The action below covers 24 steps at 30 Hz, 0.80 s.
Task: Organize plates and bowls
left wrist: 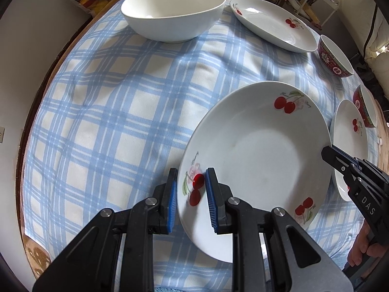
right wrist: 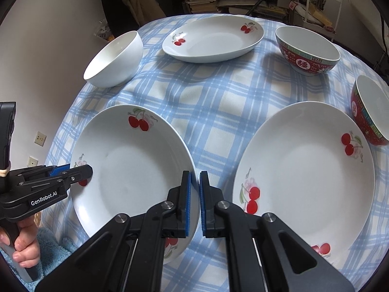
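Clamped at opposite rims between left gripper (left wrist: 189,194) and right gripper (right wrist: 194,199) fingers, cherry plate (left wrist: 255,160) lifted level for stacking.

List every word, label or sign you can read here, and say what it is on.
"GenRobot.AI": side of the left tongs.
"DAS": side of the right tongs.
Script beside the cherries on the held plate: too small to read.
White character on the red bowl: too blurred to read.

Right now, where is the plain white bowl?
The plain white ceramic bowl sits at the far left of the blue checked tablecloth, beside the far cherry-print plate; the right wrist view shows it far left too.
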Tool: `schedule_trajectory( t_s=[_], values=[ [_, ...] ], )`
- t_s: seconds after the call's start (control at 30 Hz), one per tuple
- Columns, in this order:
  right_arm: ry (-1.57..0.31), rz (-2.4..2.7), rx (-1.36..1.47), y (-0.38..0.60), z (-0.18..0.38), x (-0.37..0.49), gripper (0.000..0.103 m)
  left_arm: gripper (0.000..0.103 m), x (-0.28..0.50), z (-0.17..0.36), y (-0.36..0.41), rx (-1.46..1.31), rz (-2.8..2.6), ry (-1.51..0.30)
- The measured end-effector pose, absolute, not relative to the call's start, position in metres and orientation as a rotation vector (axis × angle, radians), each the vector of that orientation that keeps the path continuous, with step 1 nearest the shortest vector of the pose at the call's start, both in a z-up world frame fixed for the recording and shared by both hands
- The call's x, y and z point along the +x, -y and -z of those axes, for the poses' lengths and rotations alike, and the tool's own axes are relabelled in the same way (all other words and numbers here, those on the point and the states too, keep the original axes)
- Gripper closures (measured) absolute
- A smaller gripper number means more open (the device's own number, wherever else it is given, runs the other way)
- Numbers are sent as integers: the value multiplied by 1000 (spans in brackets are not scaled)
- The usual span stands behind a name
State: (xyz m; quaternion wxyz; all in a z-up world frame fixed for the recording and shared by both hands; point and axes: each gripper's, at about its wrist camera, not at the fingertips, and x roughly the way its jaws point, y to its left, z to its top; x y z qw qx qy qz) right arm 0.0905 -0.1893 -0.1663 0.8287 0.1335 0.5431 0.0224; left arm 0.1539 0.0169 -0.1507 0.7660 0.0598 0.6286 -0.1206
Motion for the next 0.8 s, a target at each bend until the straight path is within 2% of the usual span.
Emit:
schedule_trajectory(
  t_s=[0.8],
  values=[
    [-1201, -58, 250, 188, 179, 97, 94, 79, 168, 179, -14, 131, 246, -1449]
  ],
)
